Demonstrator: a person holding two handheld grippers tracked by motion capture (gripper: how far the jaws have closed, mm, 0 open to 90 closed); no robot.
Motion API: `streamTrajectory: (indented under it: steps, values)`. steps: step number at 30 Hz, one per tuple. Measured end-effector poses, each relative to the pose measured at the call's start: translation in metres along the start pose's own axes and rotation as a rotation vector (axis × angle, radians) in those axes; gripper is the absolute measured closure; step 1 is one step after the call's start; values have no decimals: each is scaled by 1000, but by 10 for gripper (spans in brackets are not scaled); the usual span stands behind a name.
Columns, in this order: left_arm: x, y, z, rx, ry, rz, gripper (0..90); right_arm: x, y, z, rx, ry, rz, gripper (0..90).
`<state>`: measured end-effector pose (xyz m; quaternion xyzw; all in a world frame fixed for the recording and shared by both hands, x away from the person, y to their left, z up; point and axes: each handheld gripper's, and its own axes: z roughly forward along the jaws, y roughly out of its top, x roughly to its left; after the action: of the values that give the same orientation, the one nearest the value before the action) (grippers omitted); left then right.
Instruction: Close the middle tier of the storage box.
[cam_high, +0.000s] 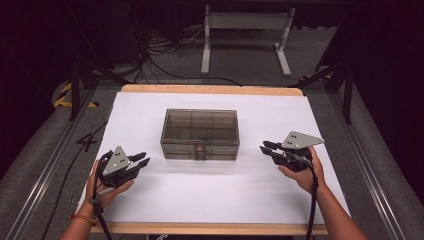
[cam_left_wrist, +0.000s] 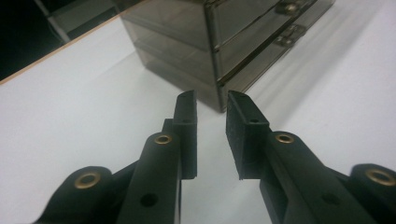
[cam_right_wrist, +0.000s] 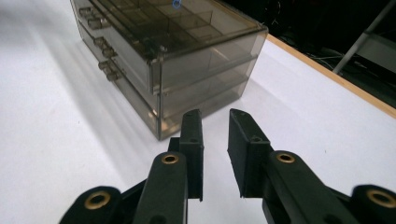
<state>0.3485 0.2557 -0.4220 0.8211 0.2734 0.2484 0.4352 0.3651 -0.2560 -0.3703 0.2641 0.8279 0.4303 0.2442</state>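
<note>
Smoky drawer box (cam_high: 200, 134) sits mid-counter (cam_high: 150, 200), long axis left-right, handles facing near, between left tongs (cam_high: 141, 159) and right tongs (cam_high: 267, 148), both slightly apart, empty, about equally near.

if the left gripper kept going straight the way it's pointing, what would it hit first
Most likely the smoky clear drawer box: the left gripper, jaws slightly apart and empty, aims at its near bottom corner. Only bare white table lies between, though the gap's depth is hard to judge.

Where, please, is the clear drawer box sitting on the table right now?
In the high view, the drawer box sits mid-table on the white sheet, between and just beyond the left gripper and right gripper.
</note>
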Motion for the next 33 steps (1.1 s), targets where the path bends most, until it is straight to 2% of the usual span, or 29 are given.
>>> streamTrajectory:
  steps: [2, 8, 11, 13, 14, 15, 16, 18, 19, 22, 24, 26, 27, 28, 30, 33]
  values:
    - [4, -2, -3, -2, 12, -4, 718, 1, -6, -5, 0, -2, 2, 742]
    - [9, -9, -8, -2, 5, -25, 633, 4, -22, -15, -3, -16, 13, 664]
    - [10, -11, -9, 3, 12, -28, 553, 5, -32, -23, -10, -27, 22, 592]
    - [11, -12, -10, 5, 14, -32, 528, 5, -34, -25, -15, -29, 25, 579]
    - [12, -14, -10, 15, 22, -33, 482, 5, -40, -29, -12, -38, 33, 531]
    - [12, -14, -10, 15, 22, -33, 451, 5, -40, -29, -12, -38, 33, 531]
    - [13, -17, -11, 11, 9, -49, 419, 5, -46, -33, -11, -47, 46, 468]
    - [13, -18, -11, 19, 18, -49, 403, 5, -48, -34, -8, -50, 51, 448]
    - [13, -18, -11, 22, 25, -50, 323, 3, -55, -39, -6, -60, 53, 383]
    - [13, -21, -12, 31, 29, -53, 301, 3, -62, -43, 1, -76, 62, 341]
    - [12, -24, -11, 34, 16, -67, 249, 1, -69, -48, -1, -84, 68, 298]
    - [11, -27, -9, 41, 6, -65, 216, 0, -76, -52, 0, -91, 85, 252]
    - [9, -29, -8, 50, 23, -74, 196, -1, -81, -54, -3, -94, 96, 243]
    - [9, -31, -7, 53, 16, -77, 176, -1, -87, -57, -5, -102, 105, 218]
    - [8, -35, -8, 43, -1, -90, 154, -2, -96, -61, -10, -118, 135, 188]
    - [8, -40, -7, 37, -6, -110, 123, -3, -108, -62, -7, -138, 168, 153]
